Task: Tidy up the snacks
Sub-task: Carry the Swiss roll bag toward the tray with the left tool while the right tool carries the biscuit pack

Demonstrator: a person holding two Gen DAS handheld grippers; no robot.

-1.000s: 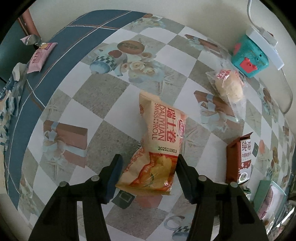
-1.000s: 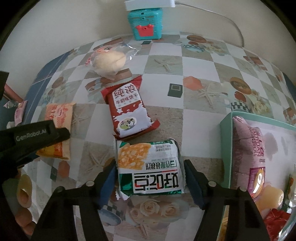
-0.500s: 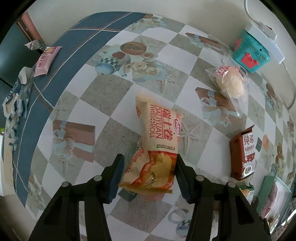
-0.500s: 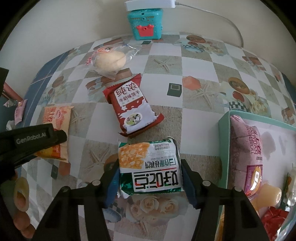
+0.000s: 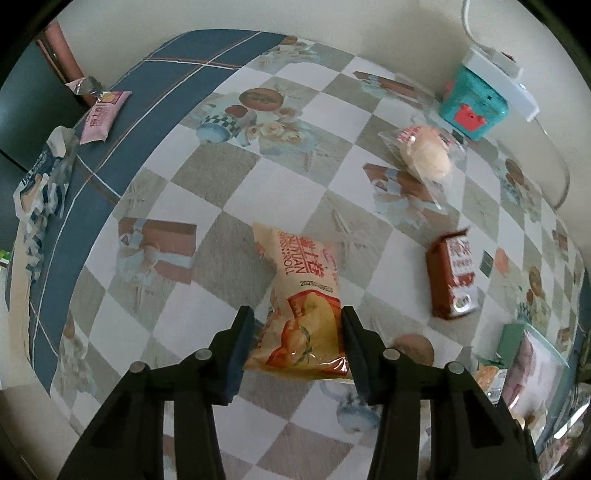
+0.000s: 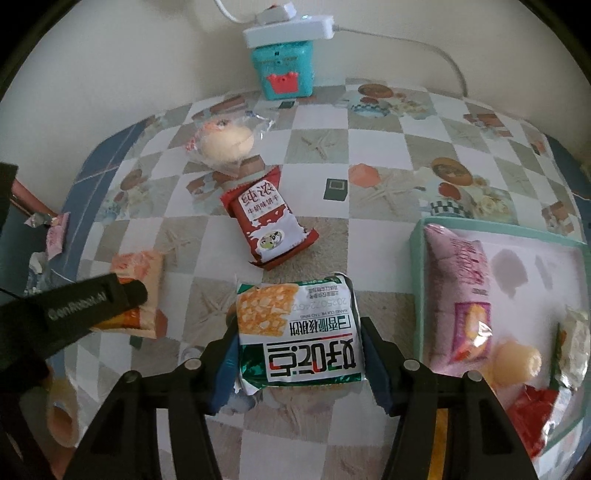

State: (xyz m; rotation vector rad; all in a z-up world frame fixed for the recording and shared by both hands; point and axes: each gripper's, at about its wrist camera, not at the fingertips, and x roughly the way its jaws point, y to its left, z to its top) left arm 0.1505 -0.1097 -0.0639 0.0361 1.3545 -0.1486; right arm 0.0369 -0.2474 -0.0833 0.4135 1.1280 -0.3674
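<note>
L gripper [image 5: 297, 341]: fingers clamped on near end of orange swiss roll pack [image 5: 303, 295]. 1 s ago they stood wider, either side of it; now pressed into the wrapper.
Swiss roll pack: far end tilts up and away, near end looks raised off the tablecloth [image 5: 207, 177] vs 1 s ago. Can't tell for sure if it's fully clear.
R gripper [image 6: 297, 354]: fingers shut against both sides of green cracker pack [image 6: 299, 332], wrapper squeezed. 1 s ago there was a gap each side.
Cracker pack: held in the fingers, just L of the tray [image 6: 415, 266], apart from it.
Tray: teal rim, already holds a pink pack [image 6: 461, 295], a round pale sweet [image 6: 515, 363] and a red wrapper [image 6: 532, 410].
Still out: red biscuit pack [image 6: 267, 225] mid-table, bun in clear bag [image 6: 225, 144] beyond it, small pink pack [image 5: 101, 118] on the blue border far L.
Meaning: both grasps now made, so next step is prob. carry both to the tray. R has the short trip; L must cross the table.
Risk: soft wrappers, held at 1 end only on L, so pack may droop or slip.
Bkgd: teal toy box [image 6: 284, 70] w/ white power strip [image 6: 288, 27] on top, by the wall.
</note>
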